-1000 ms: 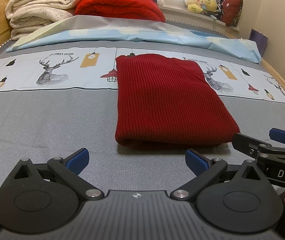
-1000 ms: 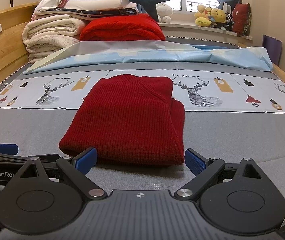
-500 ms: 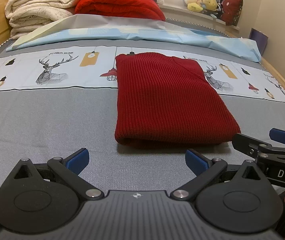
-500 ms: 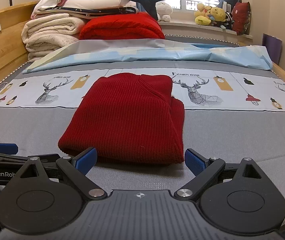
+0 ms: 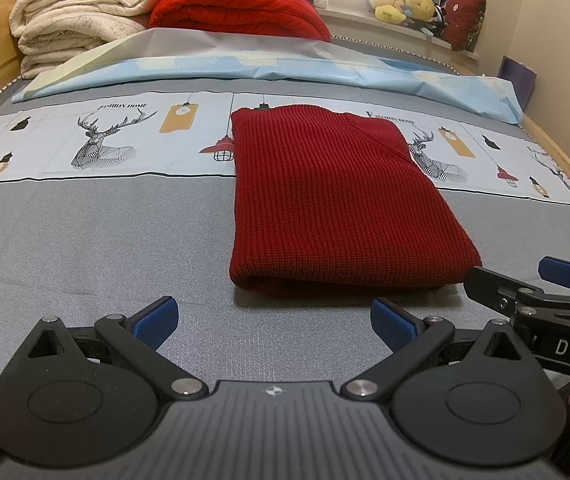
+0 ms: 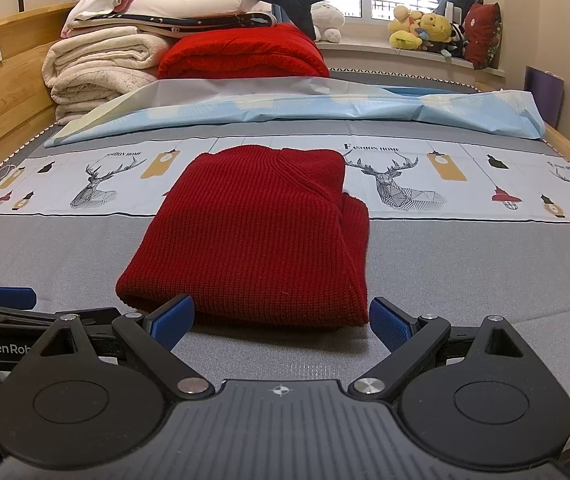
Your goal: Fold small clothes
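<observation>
The red sweater [image 5: 337, 204] lies folded at frame centre on the bed [image 5: 85, 232]. Left gripper [image 5: 273, 322] and right gripper [image 6: 281, 320] hover before its near edge, jaws open and empty, probably because folding looks finished.

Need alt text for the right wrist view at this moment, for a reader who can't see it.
A folded dark red knit sweater lies on a grey bedsheet, just ahead of the open, empty right claw. The left claw shows at the left edge; folded blankets and plush toys sit behind.
</observation>
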`<state>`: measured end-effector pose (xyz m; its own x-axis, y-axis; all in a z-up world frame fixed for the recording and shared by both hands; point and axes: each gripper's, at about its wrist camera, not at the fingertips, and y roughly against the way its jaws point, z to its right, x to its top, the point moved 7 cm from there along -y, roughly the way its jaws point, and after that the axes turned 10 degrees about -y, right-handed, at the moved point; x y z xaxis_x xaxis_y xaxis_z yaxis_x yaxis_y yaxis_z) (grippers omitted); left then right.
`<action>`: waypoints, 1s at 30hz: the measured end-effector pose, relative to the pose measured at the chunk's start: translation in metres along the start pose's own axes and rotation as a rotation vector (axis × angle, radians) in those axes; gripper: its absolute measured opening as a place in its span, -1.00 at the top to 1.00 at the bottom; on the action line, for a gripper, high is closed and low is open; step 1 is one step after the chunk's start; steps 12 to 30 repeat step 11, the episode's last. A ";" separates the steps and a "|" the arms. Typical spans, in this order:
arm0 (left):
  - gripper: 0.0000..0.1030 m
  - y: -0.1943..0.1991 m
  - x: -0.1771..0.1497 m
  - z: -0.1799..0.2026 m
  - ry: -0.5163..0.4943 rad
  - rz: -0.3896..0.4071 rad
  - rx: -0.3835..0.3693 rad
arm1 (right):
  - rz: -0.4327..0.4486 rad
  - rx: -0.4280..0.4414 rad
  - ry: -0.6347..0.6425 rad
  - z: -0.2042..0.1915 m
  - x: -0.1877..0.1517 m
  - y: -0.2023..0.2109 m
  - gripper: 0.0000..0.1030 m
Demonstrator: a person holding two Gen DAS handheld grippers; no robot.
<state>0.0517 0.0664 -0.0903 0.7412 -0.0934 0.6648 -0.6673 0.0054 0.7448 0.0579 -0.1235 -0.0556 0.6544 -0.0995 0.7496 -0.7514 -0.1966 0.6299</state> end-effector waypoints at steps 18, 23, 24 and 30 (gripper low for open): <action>-0.99 -0.001 -0.001 0.000 -0.003 0.001 -0.002 | 0.000 0.000 0.000 0.000 0.000 0.000 -0.84; -0.99 -0.001 -0.001 0.000 -0.003 0.001 -0.002 | 0.000 0.000 0.000 0.000 0.000 0.000 -0.84; -0.99 -0.001 -0.001 0.000 -0.003 0.001 -0.002 | 0.000 0.000 0.000 0.000 0.000 0.000 -0.84; -0.99 -0.001 -0.001 0.000 -0.003 0.001 -0.002 | 0.000 0.000 0.000 0.000 0.000 0.000 -0.84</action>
